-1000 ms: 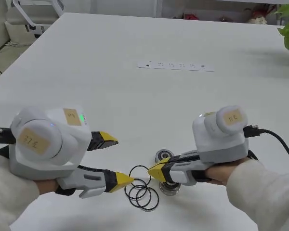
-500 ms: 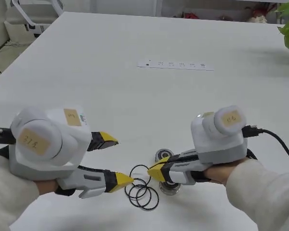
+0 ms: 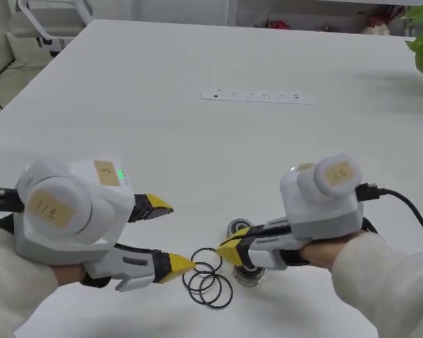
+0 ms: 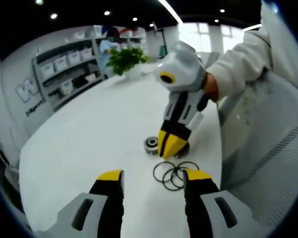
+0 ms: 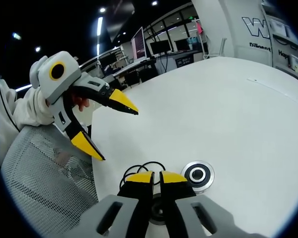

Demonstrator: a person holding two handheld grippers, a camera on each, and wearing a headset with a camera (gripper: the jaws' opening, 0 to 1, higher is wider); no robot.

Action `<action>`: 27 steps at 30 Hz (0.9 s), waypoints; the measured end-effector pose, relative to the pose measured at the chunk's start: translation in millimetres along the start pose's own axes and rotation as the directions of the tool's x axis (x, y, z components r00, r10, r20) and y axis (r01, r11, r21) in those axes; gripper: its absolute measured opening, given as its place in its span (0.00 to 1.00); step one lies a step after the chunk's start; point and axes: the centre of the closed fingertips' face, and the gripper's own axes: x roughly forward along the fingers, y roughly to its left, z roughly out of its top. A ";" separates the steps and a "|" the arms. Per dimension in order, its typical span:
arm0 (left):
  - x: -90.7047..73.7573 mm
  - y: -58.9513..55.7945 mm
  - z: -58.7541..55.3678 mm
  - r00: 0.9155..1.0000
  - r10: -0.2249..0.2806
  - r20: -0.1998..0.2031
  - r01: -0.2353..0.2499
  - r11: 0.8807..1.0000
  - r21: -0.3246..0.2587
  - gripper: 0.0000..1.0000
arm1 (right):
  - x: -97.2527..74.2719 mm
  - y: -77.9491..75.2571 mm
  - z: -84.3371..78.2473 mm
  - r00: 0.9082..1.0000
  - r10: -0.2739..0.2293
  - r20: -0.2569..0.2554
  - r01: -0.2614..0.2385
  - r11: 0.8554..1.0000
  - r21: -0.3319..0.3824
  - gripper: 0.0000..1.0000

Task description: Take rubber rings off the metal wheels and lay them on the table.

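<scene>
Unmoved, L tongs [image 3: 182, 235] agape, R tongs [image 3: 223, 251] closed

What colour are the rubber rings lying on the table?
Black. The rings show best in the head view.

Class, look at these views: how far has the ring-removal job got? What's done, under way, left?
Done: several rubber rings lie loose on the table. In hand: the right gripper, jaws shut, is at one metal wheel; the left gripper hovers open beside the rings. Left: the second wheel stands apart; whether either wheel carries a ring is too small to tell.
</scene>
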 end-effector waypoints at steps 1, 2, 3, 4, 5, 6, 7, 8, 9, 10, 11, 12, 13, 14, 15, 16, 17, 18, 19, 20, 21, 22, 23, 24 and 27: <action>0.0 0.0 0.2 1.000 0.000 0.001 0.000 1.000 0.000 0.49 | -0.6 -0.7 0.9 1.000 -0.001 0.004 0.001 1.000 0.001 0.02; 0.0 0.0 0.2 1.000 0.000 0.001 0.000 1.000 0.000 0.49 | -1.1 -0.8 1.6 1.000 -0.002 0.006 0.002 1.000 0.002 0.02; 0.0 0.1 -0.1 1.000 0.001 0.000 -0.001 1.000 0.000 0.49 | -1.6 -1.1 2.3 1.000 -0.003 0.008 0.003 1.000 0.003 0.02; -0.1 0.4 -0.3 1.000 0.002 -0.001 -0.002 1.000 -0.001 0.49 | -2.5 -1.7 3.7 1.000 -0.005 0.013 0.005 1.000 0.003 0.02; -0.2 0.6 -0.2 1.000 0.002 -0.001 -0.002 1.000 -0.001 0.49 | -3.2 -2.2 4.7 1.000 -0.007 0.017 0.007 1.000 0.005 0.02; -0.3 0.9 0.1 1.000 0.004 0.001 -0.004 1.000 -0.001 0.49 | -4.4 -2.7 6.4 1.000 -0.008 0.023 0.008 1.000 0.007 0.02; -0.5 1.1 0.4 1.000 0.005 0.002 -0.005 1.000 -0.001 0.49 | -5.2 -3.0 7.5 1.000 -0.010 0.027 0.009 1.000 0.009 0.02; -0.6 1.5 0.6 1.000 0.007 0.003 -0.007 1.000 -0.001 0.49 | -5.9 -3.4 8.8 0.999 -0.011 0.033 0.010 1.000 0.010 0.02; -0.9 1.8 0.7 1.000 0.008 0.004 -0.008 1.000 -0.002 0.49 | -6.9 -3.7 10.5 0.999 -0.011 0.038 0.011 1.000 0.012 0.02; -1.0 1.9 0.9 1.000 0.009 0.005 -0.009 1.000 -0.004 0.49 | -8.1 -3.5 12.7 0.999 -0.012 0.046 0.011 1.000 0.014 0.02; -1.1 2.0 1.0 1.000 0.009 0.005 -0.009 1.000 -0.005 0.49 | -8.9 -3.7 14.0 0.999 -0.012 0.051 0.012 1.000 0.015 0.02; -1.2 2.0 1.1 1.000 0.009 0.006 -0.009 1.000 -0.005 0.49 | -9.6 -3.9 15.3 0.998 -0.012 0.055 0.011 1.000 0.016 0.02; -1.2 2.0 1.3 1.000 0.008 0.007 -0.008 1.000 -0.005 0.49 | -10.7 -3.9 17.1 0.998 -0.012 0.062 0.010 1.000 0.018 0.02; -1.2 1.9 1.4 1.000 0.008 0.007 -0.008 1.000 -0.005 0.49 | -11.3 -4.1 18.2 0.998 -0.012 0.066 0.010 1.000 0.019 0.03; -1.2 1.8 1.7 1.000 0.007 0.008 -0.007 1.000 -0.005 0.49 | -12.4 -4.4 20.0 0.997 -0.013 0.071 0.012 1.000 0.018 0.03; -1.1 1.8 1.8 1.000 0.007 0.009 -0.007 1.000 -0.006 0.49 | -13.2 -4.5 21.1 0.997 -0.014 0.073 0.013 1.000 0.017 0.03; -1.1 1.7 1.8 1.000 0.006 0.009 -0.006 1.000 -0.008 0.49 | -14.4 -5.0 22.9 0.997 -0.017 0.079 0.016 1.000 0.014 0.03; -1.1 1.6 1.8 1.000 0.006 0.009 -0.006 1.000 -0.008 0.49 | -14.8 -5.2 23.5 0.997 -0.017 0.081 0.016 1.000 0.013 0.04; -1.1 1.7 1.8 1.000 0.006 0.009 -0.006 1.000 -0.008 0.49 | -16.1 -5.6 25.1 0.996 -0.018 0.085 0.017 1.000 0.013 0.04; -1.1 1.7 1.8 1.000 0.006 0.009 -0.005 1.000 -0.008 0.50 | -16.8 -5.8 26.1 0.996 -0.018 0.089 0.017 1.000 0.013 0.04; -1.1 1.6 1.9 1.000 0.005 0.010 -0.005 1.000 -0.009 0.50 | -17.9 -6.1 27.7 0.995 -0.018 0.094 0.017 1.000 0.014 0.05; -1.1 1.7 2.0 1.000 0.005 0.010 -0.005 1.000 -0.009 0.50 | -18.5 -6.4 28.7 0.995 -0.020 0.097 0.018 1.000 0.014 0.05; -1.1 1.7 2.0 1.000 0.005 0.010 -0.005 1.000 -0.009 0.50 | -19.3 -6.5 29.7 0.995 -0.020 0.100 0.019 1.000 0.012 0.06; -1.1 1.9 2.0 1.000 0.005 0.010 -0.005 1.000 -0.010 0.50 | -20.7 -6.7 31.3 0.994 -0.021 0.106 0.020 1.000 0.010 0.06; -1.0 1.6 2.0 1.000 0.005 0.010 -0.005 1.000 -0.011 0.50 | -24.0 -7.4 35.5 0.992 -0.025 0.121 0.024 1.000 0.009 0.07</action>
